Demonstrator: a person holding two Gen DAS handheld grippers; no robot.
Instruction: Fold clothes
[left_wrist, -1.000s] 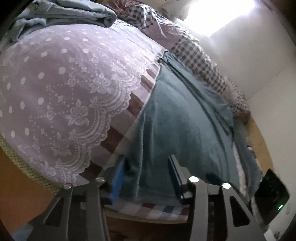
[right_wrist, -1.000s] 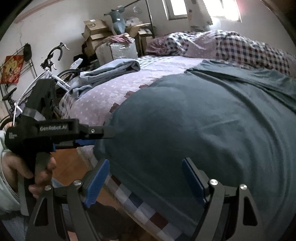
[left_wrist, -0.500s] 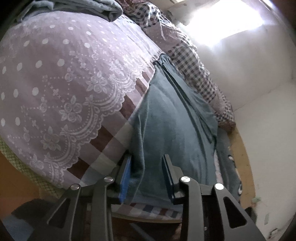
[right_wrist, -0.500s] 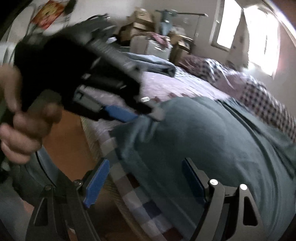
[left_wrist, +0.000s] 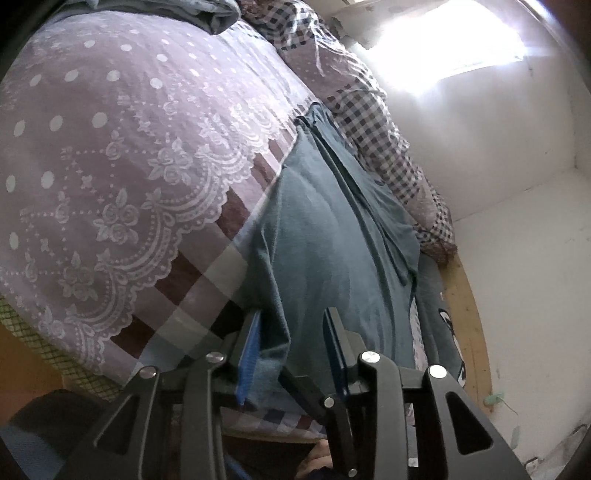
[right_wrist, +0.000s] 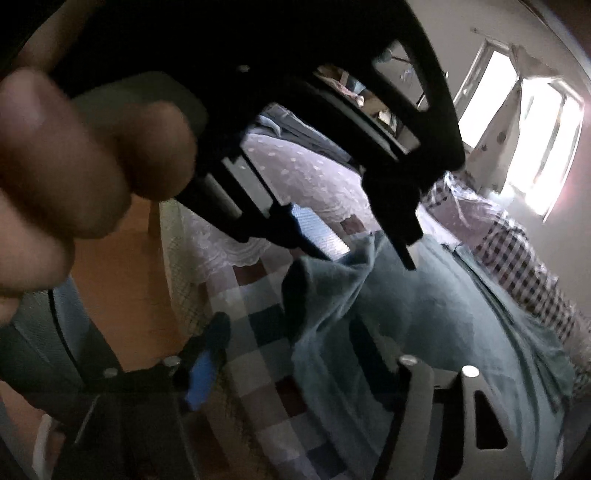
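Note:
A teal garment lies spread along the bed. My left gripper has its blue-padded fingers around the garment's near corner, which bunches between them; the gap is still wide. In the right wrist view the left gripper fills the upper frame, held by a hand, and lifts the teal corner off the bedding. My right gripper is open just below, over the checked sheet and the garment's edge; its right finger is blurred.
The bed has a lilac lace-trimmed cover, a checked sheet at the near edge and a checked quilt at the far side. Folded blue-grey clothes lie at the bed's far corner. A bright window is behind.
My left gripper has narrowed around the teal corner and raised it. My right gripper has swung left and closer to the left gripper, which now fills much of its view.

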